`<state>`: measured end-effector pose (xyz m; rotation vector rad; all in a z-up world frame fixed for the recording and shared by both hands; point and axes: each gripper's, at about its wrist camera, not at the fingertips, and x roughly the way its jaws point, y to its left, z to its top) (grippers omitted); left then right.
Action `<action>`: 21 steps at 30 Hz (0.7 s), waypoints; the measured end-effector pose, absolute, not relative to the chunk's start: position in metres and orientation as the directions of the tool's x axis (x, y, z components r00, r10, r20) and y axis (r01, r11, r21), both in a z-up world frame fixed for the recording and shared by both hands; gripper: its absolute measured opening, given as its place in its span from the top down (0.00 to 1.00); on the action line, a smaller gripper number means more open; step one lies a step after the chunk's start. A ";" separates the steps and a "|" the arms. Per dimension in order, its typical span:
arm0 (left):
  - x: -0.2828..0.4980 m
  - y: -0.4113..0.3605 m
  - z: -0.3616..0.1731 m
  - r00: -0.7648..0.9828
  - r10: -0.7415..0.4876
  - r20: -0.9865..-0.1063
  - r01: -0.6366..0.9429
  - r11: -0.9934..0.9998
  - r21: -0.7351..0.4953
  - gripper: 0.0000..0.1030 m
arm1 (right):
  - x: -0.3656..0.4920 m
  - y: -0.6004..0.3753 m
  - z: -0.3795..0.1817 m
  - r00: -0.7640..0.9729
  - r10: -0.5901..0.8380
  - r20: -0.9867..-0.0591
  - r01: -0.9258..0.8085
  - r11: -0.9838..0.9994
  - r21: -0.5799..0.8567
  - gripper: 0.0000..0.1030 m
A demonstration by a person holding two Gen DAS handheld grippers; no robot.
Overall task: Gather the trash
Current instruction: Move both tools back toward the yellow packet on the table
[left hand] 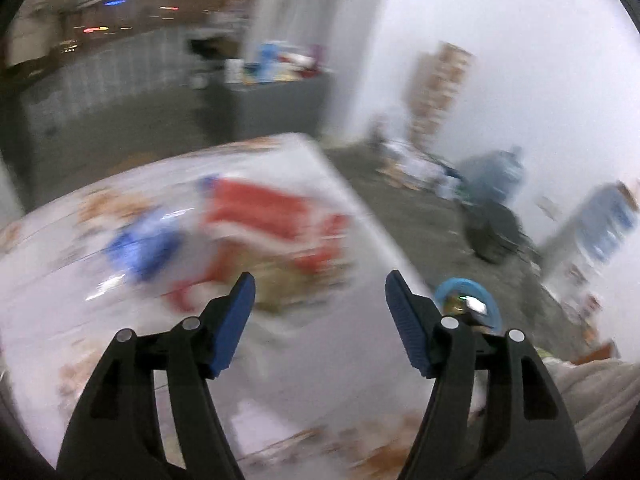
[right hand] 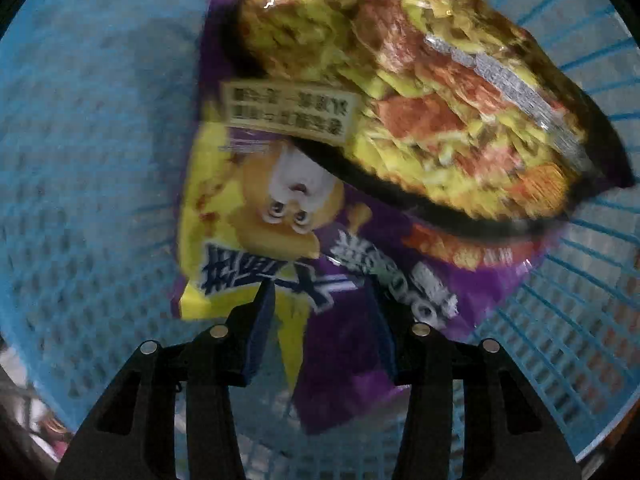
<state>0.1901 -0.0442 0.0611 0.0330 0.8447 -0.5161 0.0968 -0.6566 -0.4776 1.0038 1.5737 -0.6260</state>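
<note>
In the right wrist view a purple and yellow instant-noodle packet (right hand: 360,140) hangs down into a blue mesh basket (right hand: 80,160). My right gripper (right hand: 322,292) is shut on the packet's lower edge. The left wrist view is heavily blurred. There my left gripper (left hand: 320,280) stands open over a white-covered table (left hand: 80,320), with nothing between its fingers. Just beyond its tips on the table lie a red wrapper (left hand: 260,208) and a blue wrapper (left hand: 144,248). The blue basket (left hand: 486,292) shows past the table's right edge, behind the right finger.
Beyond the table's far corner is grey floor with a grey cabinet (left hand: 272,108) carrying clutter. Stacked cartons (left hand: 440,88), a blue water jug (left hand: 492,176) and a dark bag (left hand: 492,236) stand along the white wall on the right.
</note>
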 end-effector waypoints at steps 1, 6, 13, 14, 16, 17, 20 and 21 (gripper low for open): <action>0.190 -0.026 0.060 0.567 -0.397 -0.722 0.413 0.895 -0.168 0.38 | 0.098 -0.660 -0.483 -0.027 0.296 -0.955 0.871 0.476 0.123 0.56; 0.193 0.021 0.055 0.629 -0.317 -0.710 0.317 0.938 -0.137 0.38 | 0.112 -0.663 -0.495 -0.077 0.322 -0.944 0.878 0.470 0.089 0.46; 0.187 0.043 0.045 0.643 -0.344 -0.684 0.293 0.936 -0.196 0.36 | 0.090 -0.651 -0.418 0.099 0.208 -0.973 0.877 0.443 0.184 0.41; 0.184 0.046 0.043 0.647 -0.346 -0.679 0.295 0.935 -0.196 0.35 | 0.084 -0.649 -0.401 0.126 0.184 -0.975 0.877 0.439 0.196 0.41; 0.179 0.047 0.042 0.650 -0.360 -0.670 0.300 0.931 -0.209 0.34 | 0.065 -0.639 -0.355 0.209 0.102 -0.973 0.867 0.441 0.232 0.41; 0.177 0.048 0.041 0.649 -0.366 -0.667 0.301 0.929 -0.217 0.34 | 0.055 -0.633 -0.326 0.259 0.054 -0.964 0.859 0.443 0.256 0.41; 0.172 0.058 0.043 0.660 -0.376 -0.651 0.296 0.926 -0.234 0.34 | 0.042 -0.615 -0.257 0.385 -0.038 -0.922 0.824 0.465 0.325 0.41; 0.168 0.062 0.045 0.668 -0.373 -0.644 0.291 0.927 -0.235 0.34 | 0.035 -0.607 -0.218 0.464 -0.074 -0.883 0.786 0.494 0.372 0.41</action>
